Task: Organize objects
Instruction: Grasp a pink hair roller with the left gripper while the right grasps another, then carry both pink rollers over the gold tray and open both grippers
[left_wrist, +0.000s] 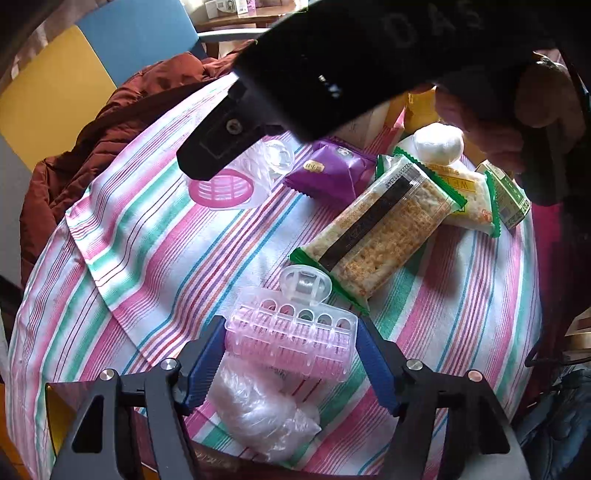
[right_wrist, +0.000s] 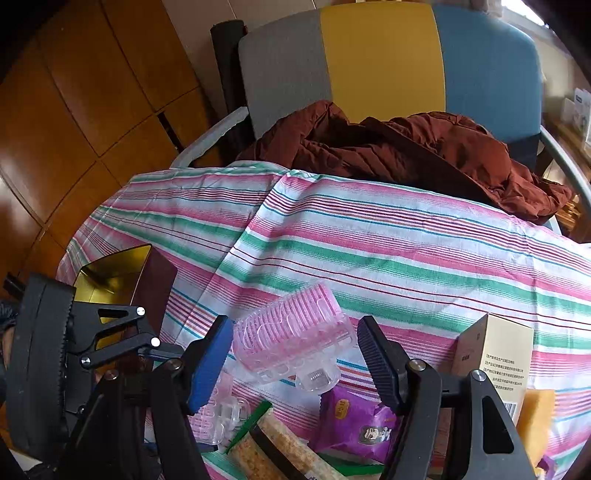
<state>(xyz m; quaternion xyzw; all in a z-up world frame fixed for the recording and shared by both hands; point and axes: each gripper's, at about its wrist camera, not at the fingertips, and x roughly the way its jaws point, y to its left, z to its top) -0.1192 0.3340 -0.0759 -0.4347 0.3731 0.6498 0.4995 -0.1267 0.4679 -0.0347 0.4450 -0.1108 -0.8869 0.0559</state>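
Pink hair roller (left_wrist: 291, 338) btwn open left jaws, striped cloth (left_wrist: 166, 258) bare beyond.

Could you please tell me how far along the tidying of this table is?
Early, it seems. Done: nothing evident; the gold-lined open box shows nothing inside. In hand: the left tongs bracket a pink plastic hair roller, grip unclear; the open right tongs straddle a second pink roller. Left: the purple snack packet, the green-edged cracker pack and others lie scattered on the striped cloth.
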